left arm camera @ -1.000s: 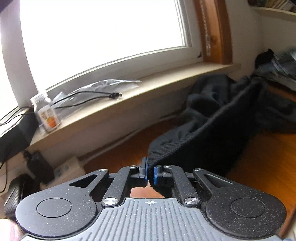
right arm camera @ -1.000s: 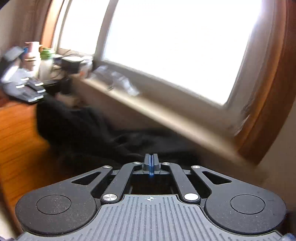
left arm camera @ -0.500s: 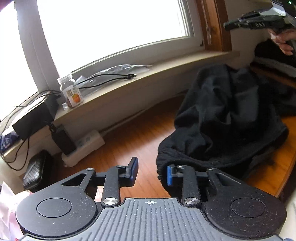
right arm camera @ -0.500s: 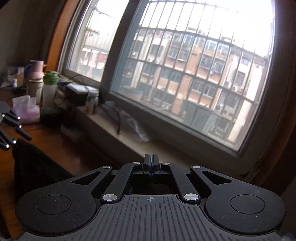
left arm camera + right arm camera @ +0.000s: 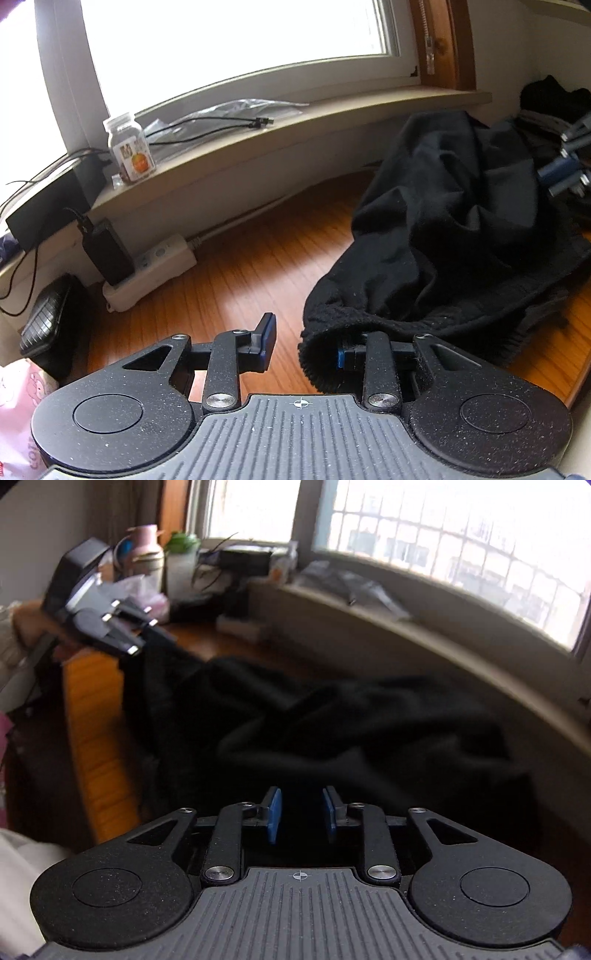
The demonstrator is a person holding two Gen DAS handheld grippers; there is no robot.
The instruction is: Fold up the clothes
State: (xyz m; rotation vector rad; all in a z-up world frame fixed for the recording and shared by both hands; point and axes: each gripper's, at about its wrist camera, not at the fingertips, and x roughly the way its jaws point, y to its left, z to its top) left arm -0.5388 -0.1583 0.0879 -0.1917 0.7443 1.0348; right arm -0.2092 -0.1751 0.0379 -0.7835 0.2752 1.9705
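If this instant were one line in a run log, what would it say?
step: regrasp black garment | left gripper: jaws open, ribbed hem draped over one | right gripper: jaws just opened, above garment, nothing pinched | surface: wooden table

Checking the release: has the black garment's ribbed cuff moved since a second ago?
Yes. The ribbed cuff, earlier pinched in the left gripper, now drapes over its right-hand finger only, nearer the wooden table.

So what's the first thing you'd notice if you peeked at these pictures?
A big crumpled black sweater heaped on the orange wooden table, filling the right of the left wrist view. The open left claw sits at its ribbed hem, which drapes over one finger. On the windowsill behind stands a little jar with an orange label.
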